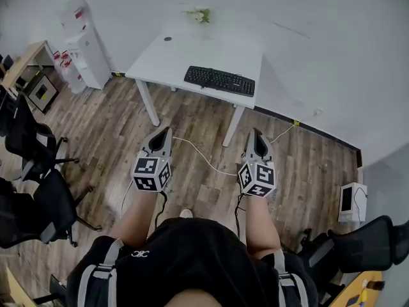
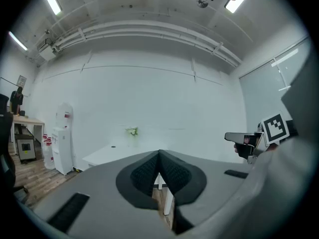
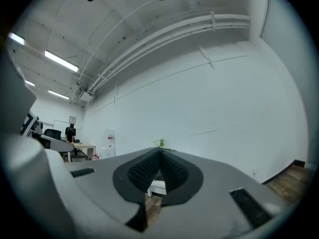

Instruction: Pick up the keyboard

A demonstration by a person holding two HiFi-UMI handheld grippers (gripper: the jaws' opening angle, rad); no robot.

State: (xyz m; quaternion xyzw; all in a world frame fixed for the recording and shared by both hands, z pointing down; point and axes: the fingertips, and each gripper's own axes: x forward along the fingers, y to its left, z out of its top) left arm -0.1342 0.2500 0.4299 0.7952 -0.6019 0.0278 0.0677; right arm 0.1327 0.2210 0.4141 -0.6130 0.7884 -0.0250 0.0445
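Note:
A black keyboard (image 1: 220,80) lies near the front edge of a white table (image 1: 185,53) against the far wall. Both grippers hang in the air well short of the table, over the wooden floor. My left gripper (image 1: 164,133) is shut with nothing in it, and so is my right gripper (image 1: 256,135). In the left gripper view the shut left gripper (image 2: 159,155) points at the table (image 2: 107,153), with the right gripper (image 2: 239,137) seen at the right. The right gripper view shows the shut right gripper (image 3: 160,153) and a strip of table edge (image 3: 157,187) behind it.
A small plant (image 1: 200,15) stands at the table's back. A water dispenser (image 1: 84,43) and a wooden desk (image 1: 22,62) stand at the left, black office chairs (image 1: 32,171) nearer left. A white cable (image 1: 204,158) runs over the floor. A small white box (image 1: 351,201) and another chair (image 1: 358,242) sit at the right.

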